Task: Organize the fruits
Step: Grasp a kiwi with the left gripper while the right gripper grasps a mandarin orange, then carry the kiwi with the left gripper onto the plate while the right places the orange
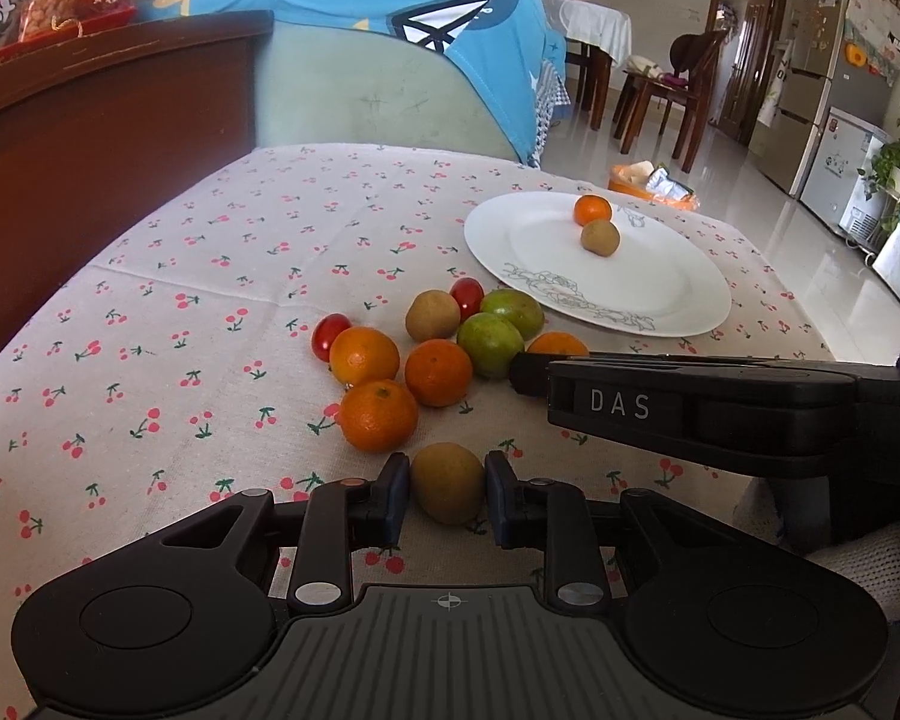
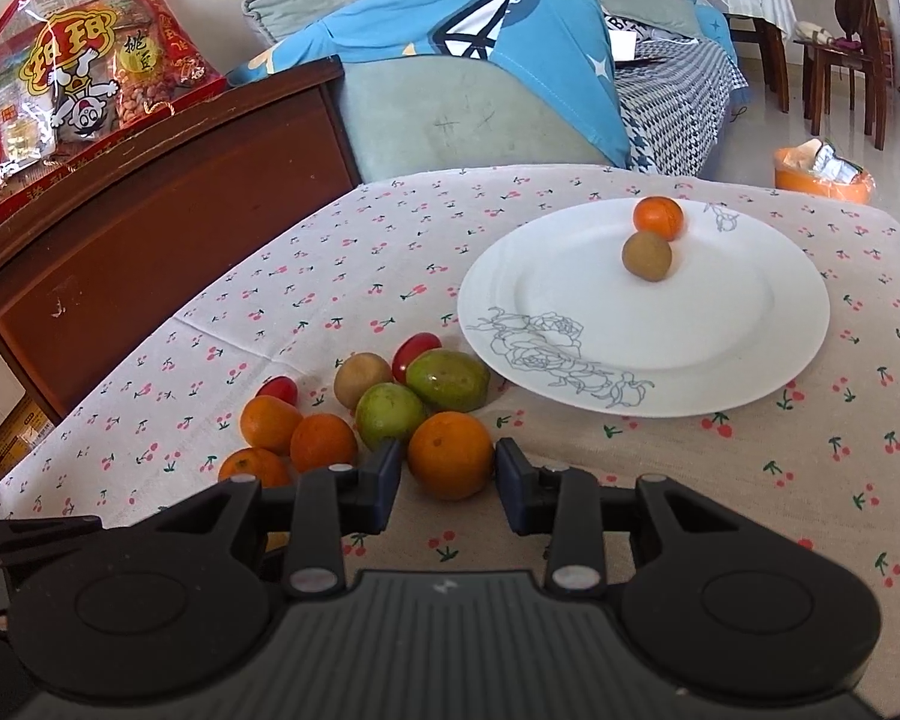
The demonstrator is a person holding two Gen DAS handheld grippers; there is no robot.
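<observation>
Left claw (image 1: pixel 447 495): closed on a brown kiwi (image 1: pixel 448 483), both pads against its sides, the fruit resting on the cherry-print worktop (image 1: pixel 210 276) at the near edge of the pile.
Right claw (image 2: pixel 450 474): brackets an orange (image 2: pixel 450 454); the left pad touches it, a sliver of gap shows at the right pad, so it is not yet a firm grip.
Pile: oranges, two green fruits (image 2: pixel 417 396), another kiwi and two cherry tomatoes (image 2: pixel 415 351) lie clustered left of the white plate (image 2: pixel 750 324).
Plate contents: one orange (image 2: pixel 658 217) and one kiwi (image 2: pixel 647 255), touching, at the far side.
Doing it well: finish closing squarely on the orange before lifting; raise each fruit straight up so neighbours do not roll, then set down on bare plate.
Left view only: the right claw's arm crossing low from the right, its tip at the pile.
Right view only: the plate's whole rim and free space.
</observation>
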